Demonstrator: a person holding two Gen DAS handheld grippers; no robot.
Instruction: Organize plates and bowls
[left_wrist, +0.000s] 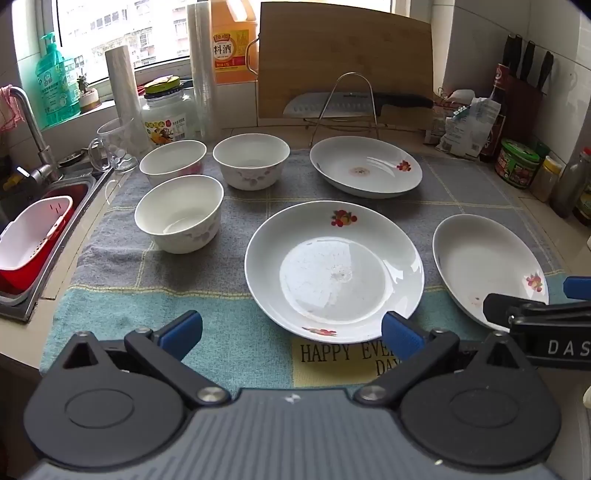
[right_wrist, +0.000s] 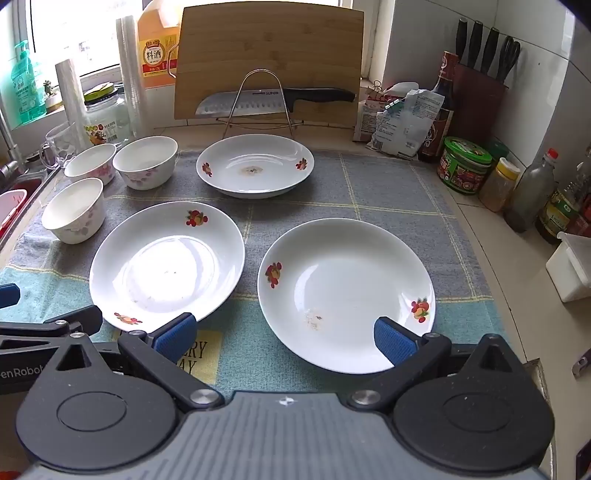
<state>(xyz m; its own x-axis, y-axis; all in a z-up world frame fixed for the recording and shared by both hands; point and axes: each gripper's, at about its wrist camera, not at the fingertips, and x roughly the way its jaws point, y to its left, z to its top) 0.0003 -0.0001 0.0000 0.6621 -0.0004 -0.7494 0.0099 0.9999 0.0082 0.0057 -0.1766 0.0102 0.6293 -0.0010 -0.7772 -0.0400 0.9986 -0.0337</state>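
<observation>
Three white plates with fruit prints lie on a checked cloth: a near middle plate (left_wrist: 334, 271) (right_wrist: 166, 264), a near right plate (left_wrist: 487, 266) (right_wrist: 345, 295) and a far plate (left_wrist: 365, 166) (right_wrist: 255, 164). Three white bowls stand at the left: a near bowl (left_wrist: 179, 214) (right_wrist: 74, 210), a far left bowl (left_wrist: 173, 162) (right_wrist: 90, 164) and a far middle bowl (left_wrist: 251, 160) (right_wrist: 146, 160). My left gripper (left_wrist: 291, 330) is open and empty, just in front of the middle plate. My right gripper (right_wrist: 284, 334) is open and empty, at the near rim of the right plate.
A sink (left_wrist: 33, 221) with a red-and-white basket lies at the left. A glass mug (left_wrist: 114, 144), jar and bottles stand behind the bowls. A cutting board (left_wrist: 343, 59), knife and wire rack (left_wrist: 347, 107) stand at the back. Jars and bottles (right_wrist: 465, 166) line the right edge.
</observation>
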